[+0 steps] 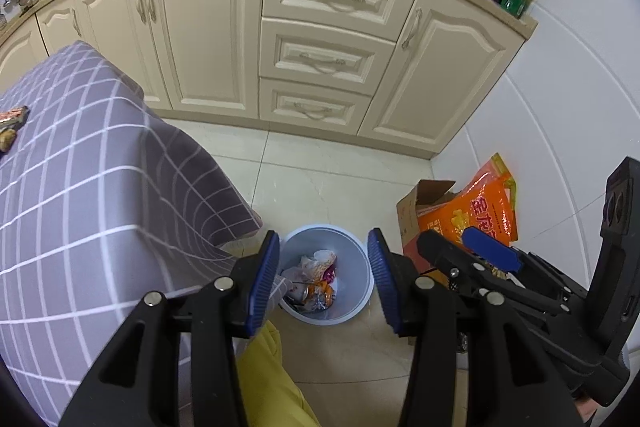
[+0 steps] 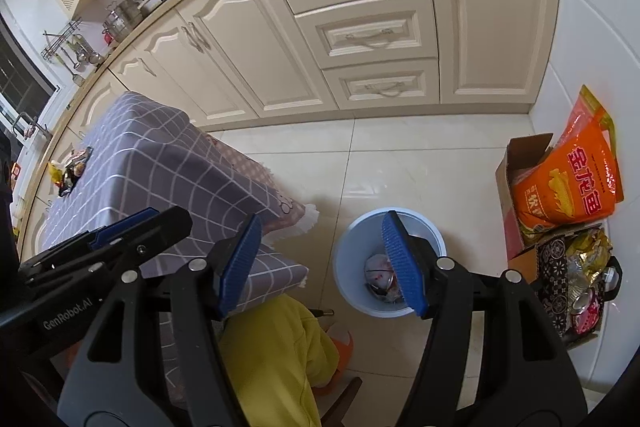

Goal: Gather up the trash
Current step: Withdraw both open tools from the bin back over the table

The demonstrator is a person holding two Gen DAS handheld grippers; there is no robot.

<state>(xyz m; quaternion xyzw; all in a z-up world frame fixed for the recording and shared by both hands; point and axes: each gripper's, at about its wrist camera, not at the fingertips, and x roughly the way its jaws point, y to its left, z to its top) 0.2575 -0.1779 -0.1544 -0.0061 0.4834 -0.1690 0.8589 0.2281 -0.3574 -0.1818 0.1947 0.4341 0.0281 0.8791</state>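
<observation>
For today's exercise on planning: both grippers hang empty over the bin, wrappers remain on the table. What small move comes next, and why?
Probably swing the left gripper back toward the wrappers on the checked tablecloth: its jaws are empty, the blue bin already holds trash.

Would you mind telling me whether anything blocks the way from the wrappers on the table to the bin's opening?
Nothing visible does: the wrappers lie on the checked tablecloth, and the blue bin stands open-topped on the floor beside it.

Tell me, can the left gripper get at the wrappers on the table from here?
Probably yes. The left gripper is open and empty over the bin; the wrappers lie uncovered on the table, nothing between.
</observation>
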